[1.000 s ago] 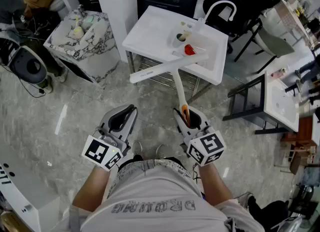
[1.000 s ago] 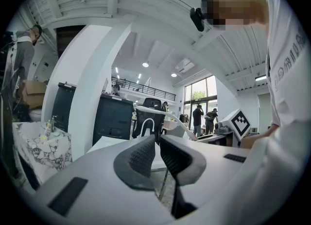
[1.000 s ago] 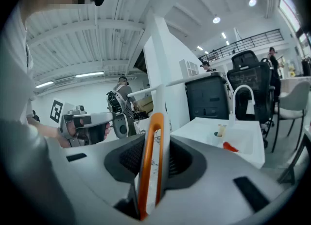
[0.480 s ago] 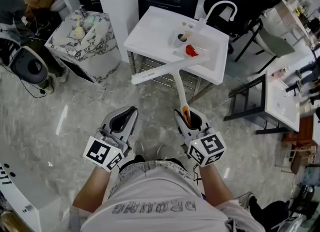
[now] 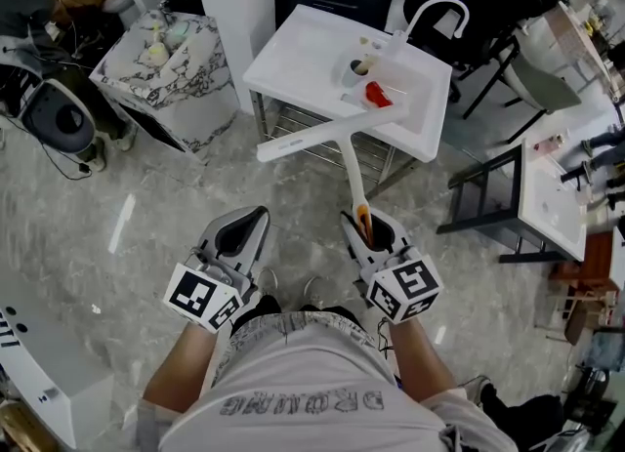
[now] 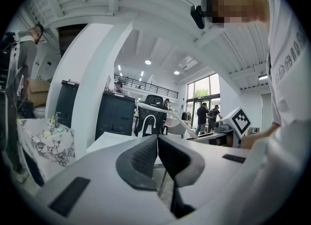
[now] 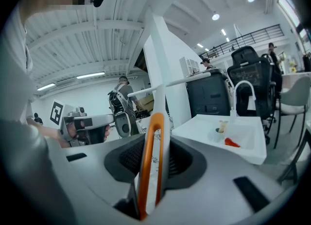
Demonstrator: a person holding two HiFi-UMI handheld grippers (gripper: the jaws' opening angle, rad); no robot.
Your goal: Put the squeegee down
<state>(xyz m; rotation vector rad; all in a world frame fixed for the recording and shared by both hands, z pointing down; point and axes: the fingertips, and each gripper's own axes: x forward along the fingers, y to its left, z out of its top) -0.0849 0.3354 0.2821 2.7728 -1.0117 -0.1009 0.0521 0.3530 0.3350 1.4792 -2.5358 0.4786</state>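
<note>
Before the white sink (image 5: 293,60): white squeegee (image 5: 344,147), orange-looped handle, is pointing away from the person, blade crosswise; right gripper (image 5: 363,228) fingers are gripping its handle; left gripper (image 5: 242,227) fingers are sitting closed, empty.

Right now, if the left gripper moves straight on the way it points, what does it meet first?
Probably the squeegee: its long white blade hangs across the left gripper's line, in front of the sink. Depth is unclear, so it might just miss.
</note>
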